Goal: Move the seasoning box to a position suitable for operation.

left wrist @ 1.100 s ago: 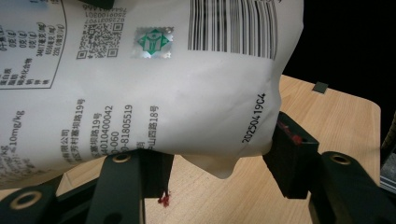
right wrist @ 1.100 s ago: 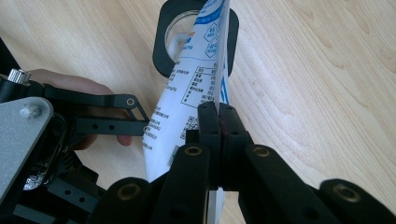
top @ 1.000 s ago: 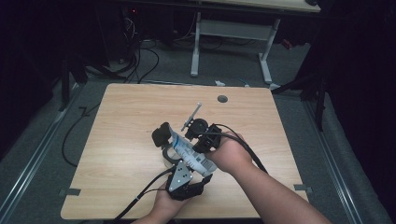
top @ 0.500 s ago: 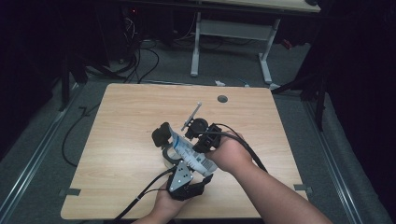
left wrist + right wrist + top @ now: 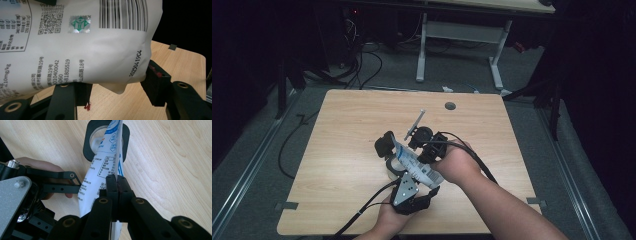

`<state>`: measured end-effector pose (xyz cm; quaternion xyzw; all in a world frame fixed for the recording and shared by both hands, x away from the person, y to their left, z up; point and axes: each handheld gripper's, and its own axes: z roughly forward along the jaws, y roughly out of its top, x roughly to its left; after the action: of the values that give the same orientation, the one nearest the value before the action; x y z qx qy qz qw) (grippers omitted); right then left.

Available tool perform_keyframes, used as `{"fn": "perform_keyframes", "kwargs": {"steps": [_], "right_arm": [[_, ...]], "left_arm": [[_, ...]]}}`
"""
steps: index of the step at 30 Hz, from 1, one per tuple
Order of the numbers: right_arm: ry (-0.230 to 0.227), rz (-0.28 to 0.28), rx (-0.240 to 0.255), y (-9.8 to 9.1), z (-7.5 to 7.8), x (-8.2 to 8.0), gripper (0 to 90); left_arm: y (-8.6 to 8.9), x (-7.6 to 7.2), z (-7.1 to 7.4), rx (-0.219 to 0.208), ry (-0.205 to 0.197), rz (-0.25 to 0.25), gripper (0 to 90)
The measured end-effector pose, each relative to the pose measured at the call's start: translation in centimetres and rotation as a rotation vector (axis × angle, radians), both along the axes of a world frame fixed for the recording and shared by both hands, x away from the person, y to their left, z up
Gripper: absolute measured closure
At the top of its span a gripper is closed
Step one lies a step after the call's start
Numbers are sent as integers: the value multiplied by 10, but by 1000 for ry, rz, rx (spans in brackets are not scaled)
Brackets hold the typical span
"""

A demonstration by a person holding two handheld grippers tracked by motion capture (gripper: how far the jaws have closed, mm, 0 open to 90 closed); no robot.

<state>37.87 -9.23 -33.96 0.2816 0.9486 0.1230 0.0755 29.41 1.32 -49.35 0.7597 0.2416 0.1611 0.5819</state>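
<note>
The white printed pouch is held above the wooden table, near its front middle, between both grippers. The left gripper has its jaws clamped on the pouch's bulging lower body, one jaw on each side. The right gripper has its jaws pressed together on the pouch's flat edge. A black ring-shaped holder lies on the table beyond the pouch.

Left gripper jaws part-open, right gripper jaws clamped together.
</note>
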Motion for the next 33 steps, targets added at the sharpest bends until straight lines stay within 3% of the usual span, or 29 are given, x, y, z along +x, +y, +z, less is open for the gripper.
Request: {"fn": "perform_keyframes", "kwargs": {"steps": [33], "right_arm": [[2,7,-16,6,3,2,900]], "left_arm": [[1,2,2,-12,-1,8,471]]}}
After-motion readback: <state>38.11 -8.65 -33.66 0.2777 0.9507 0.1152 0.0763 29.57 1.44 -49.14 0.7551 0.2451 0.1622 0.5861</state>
